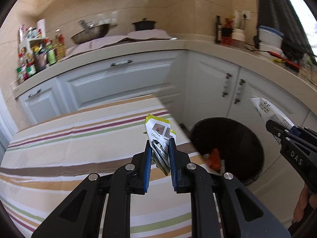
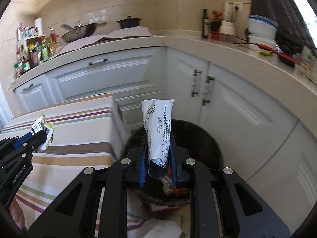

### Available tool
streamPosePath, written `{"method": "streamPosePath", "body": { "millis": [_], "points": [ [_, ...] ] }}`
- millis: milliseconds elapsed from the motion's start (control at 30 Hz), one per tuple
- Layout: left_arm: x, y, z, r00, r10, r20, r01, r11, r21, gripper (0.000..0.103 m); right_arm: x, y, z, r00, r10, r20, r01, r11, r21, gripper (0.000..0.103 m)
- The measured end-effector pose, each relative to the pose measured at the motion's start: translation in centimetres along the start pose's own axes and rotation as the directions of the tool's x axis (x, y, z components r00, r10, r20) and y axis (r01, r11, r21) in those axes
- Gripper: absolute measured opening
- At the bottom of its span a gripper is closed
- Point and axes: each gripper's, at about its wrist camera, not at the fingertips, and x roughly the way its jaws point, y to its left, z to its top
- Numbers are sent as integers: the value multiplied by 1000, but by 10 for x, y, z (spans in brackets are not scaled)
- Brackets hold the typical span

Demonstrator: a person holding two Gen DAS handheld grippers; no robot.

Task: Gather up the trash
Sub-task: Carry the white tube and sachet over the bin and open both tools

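Two wrappers: yellow-white sachet (image 1: 158, 132) pinched between the left gripper (image 1: 160, 144) pads; white printed pouch (image 2: 158, 130) clamped in the right gripper (image 2: 158, 142).
Long axes: both stand upward out of the jaws, the pouch leaning slightly left.
Bin (image 2: 206, 138): black, round, just beyond the right jaws, orange scrap (image 1: 215, 158) inside.
Around: striped tablecloth (image 1: 79, 138) under the left jaws; white cabinets (image 2: 227, 99) behind.
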Motion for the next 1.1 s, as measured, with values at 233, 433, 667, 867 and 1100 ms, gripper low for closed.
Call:
{"method": "streamPosePath", "body": {
  "millis": [233, 433, 667, 867, 1100],
  "points": [
    [9, -39, 12, 998, -57, 30, 56, 997, 53, 18, 1, -33, 0, 999, -49, 14, 48, 998, 27, 19],
    [23, -60, 20, 996, -82, 47, 79, 994, 75, 18, 10, -47, 0, 997, -76, 22, 75, 996, 36, 19],
    [45, -77, 21, 995, -90, 30, 87, 992, 90, 18, 28, -56, 1, 997, -81, 16, 80, 996, 43, 19],
    [67, -87, 25, 995, -96, 9, 94, 991, 92, 19, 50, -62, 0, 996, -84, 4, 83, 995, 55, 19],
    [89, -100, 33, 994, -106, -9, 107, 988, 108, 21, 69, -71, 3, 996, -94, -4, 94, 993, 71, 19]
  ]
}}
